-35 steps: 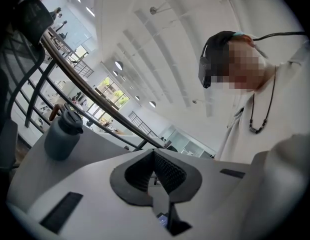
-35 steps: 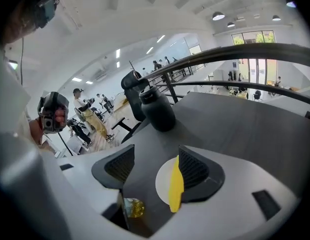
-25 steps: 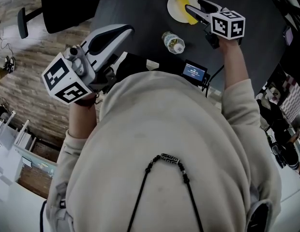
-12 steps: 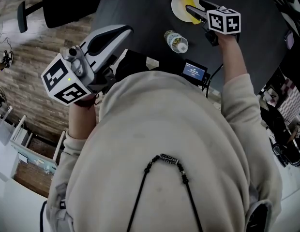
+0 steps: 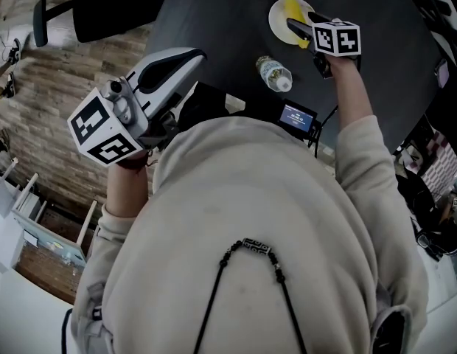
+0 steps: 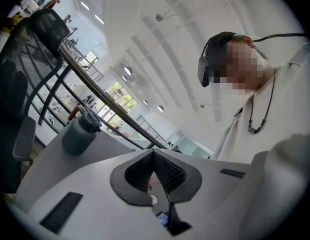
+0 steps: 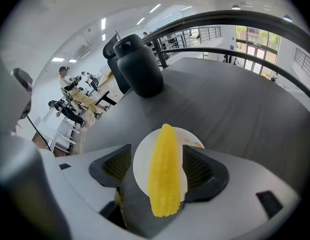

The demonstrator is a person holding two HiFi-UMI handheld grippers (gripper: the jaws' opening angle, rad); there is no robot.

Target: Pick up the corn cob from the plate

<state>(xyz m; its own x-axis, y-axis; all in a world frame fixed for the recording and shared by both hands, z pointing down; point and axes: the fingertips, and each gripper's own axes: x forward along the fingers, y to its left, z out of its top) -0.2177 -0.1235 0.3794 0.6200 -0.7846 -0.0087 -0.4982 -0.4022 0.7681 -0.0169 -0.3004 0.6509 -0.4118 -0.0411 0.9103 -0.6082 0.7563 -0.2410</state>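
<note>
The head view looks steeply down past the person (image 5: 243, 220) onto the dark worktop (image 5: 214, 13). The left gripper view sits low and faces level, with the person close at its right. The right gripper view tips down, very near the plate (image 7: 142, 159). It shares plate and worktop with the head view.
</note>
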